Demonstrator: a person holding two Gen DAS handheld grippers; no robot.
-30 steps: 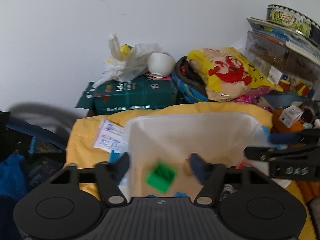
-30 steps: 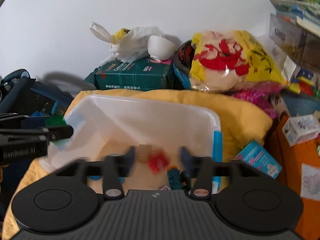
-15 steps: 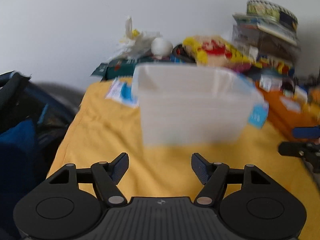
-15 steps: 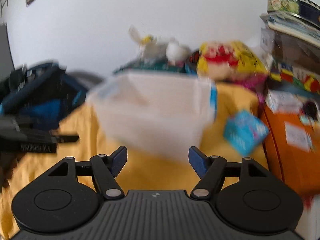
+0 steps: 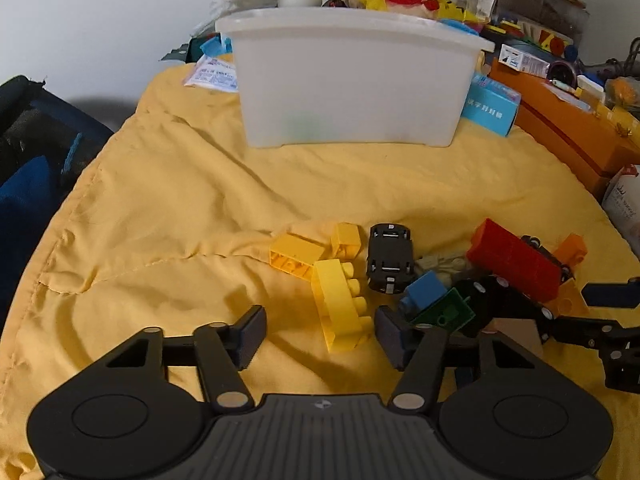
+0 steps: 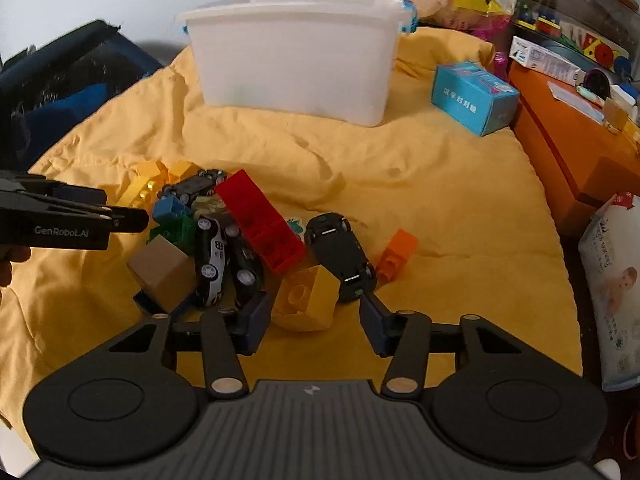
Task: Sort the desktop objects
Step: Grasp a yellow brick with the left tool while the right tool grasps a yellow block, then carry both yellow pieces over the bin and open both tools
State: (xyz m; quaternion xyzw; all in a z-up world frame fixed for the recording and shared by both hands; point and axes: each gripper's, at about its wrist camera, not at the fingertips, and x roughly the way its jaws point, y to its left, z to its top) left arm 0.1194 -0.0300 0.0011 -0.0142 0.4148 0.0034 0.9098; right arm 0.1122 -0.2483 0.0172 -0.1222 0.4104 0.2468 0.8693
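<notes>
A pile of toy bricks and small cars lies on the yellow cloth (image 5: 180,208). My left gripper (image 5: 320,334) is open, low over the cloth, with a long yellow brick (image 5: 340,306) between its fingers. A black toy car (image 5: 390,258), blue brick (image 5: 424,294), green brick (image 5: 446,312) and red brick (image 5: 516,258) lie to its right. My right gripper (image 6: 314,326) is open around a yellow square brick (image 6: 306,294). A black car (image 6: 340,254), red brick (image 6: 260,220), orange brick (image 6: 398,254) and tan block (image 6: 162,270) lie ahead. The white bin (image 5: 352,76) stands behind.
A blue carton (image 6: 472,98) lies right of the bin (image 6: 296,60). An orange box (image 6: 568,140) with clutter lines the right side. A white wipes pack (image 6: 612,296) sits at the right edge. A dark bag (image 5: 28,152) is at the left. Bags and books are stacked against the wall.
Both grippers dropped their bricks into the bin, then pulled back and came down to the pile on the cloth. Both are still open.
</notes>
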